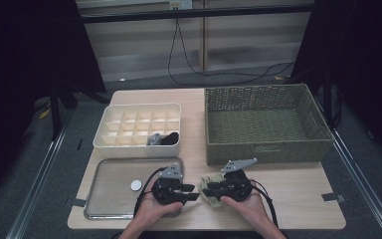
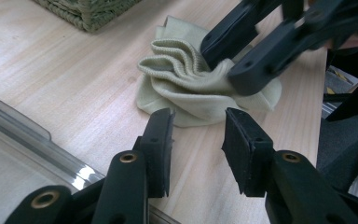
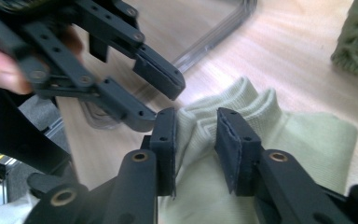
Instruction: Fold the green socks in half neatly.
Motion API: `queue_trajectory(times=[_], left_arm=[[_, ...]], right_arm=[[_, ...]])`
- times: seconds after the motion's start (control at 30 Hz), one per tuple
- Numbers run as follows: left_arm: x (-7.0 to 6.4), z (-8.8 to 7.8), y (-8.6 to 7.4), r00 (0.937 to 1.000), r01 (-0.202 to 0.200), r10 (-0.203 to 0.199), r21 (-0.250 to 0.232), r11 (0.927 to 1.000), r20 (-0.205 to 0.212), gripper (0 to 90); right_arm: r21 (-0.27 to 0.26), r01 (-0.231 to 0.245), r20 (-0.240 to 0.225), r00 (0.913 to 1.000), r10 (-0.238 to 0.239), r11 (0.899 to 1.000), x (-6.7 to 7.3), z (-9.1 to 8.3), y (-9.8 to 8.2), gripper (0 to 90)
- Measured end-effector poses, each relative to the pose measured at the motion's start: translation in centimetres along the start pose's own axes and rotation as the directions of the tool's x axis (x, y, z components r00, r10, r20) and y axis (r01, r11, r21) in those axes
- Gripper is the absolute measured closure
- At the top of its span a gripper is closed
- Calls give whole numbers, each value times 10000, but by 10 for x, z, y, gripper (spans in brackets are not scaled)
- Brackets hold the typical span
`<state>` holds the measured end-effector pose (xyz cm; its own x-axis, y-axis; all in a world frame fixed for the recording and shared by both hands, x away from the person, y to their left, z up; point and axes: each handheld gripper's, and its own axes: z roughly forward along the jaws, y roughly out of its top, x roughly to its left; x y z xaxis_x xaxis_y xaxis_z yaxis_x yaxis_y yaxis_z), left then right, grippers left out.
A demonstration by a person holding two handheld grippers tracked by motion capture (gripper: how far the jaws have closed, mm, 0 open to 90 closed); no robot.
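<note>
A pale green sock (image 1: 210, 191) lies bunched on the bench (image 1: 288, 191), near its front edge, between the metal tray (image 1: 110, 189) and the woven basket (image 1: 266, 124). The right claw (image 3: 196, 140) has its jaws around the ribbed cuff folds, but whether the pads press the cloth I cannot tell. The left claw (image 2: 196, 140) stands released just beside the sock, holding nothing. I judge the work is at an early stage: the sock is not yet lifted or put into the divided box (image 1: 139, 128).
</note>
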<state>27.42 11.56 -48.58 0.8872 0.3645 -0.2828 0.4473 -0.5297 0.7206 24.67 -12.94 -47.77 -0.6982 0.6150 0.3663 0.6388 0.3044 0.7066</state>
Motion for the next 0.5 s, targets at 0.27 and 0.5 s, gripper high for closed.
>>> queue_trajectory(times=[0.27,0.5], left_arm=[[1,-3,0,10000,39,-40,-161,9999,-28,621],[2,-6,0,9999,125,-127,-275,9995,-84,621]], right_arm=[[38,-28,-24,10000,28,10000,3,-9,-7,838],[606,82,5,10000,-83,9981,3,8,-14,862]])
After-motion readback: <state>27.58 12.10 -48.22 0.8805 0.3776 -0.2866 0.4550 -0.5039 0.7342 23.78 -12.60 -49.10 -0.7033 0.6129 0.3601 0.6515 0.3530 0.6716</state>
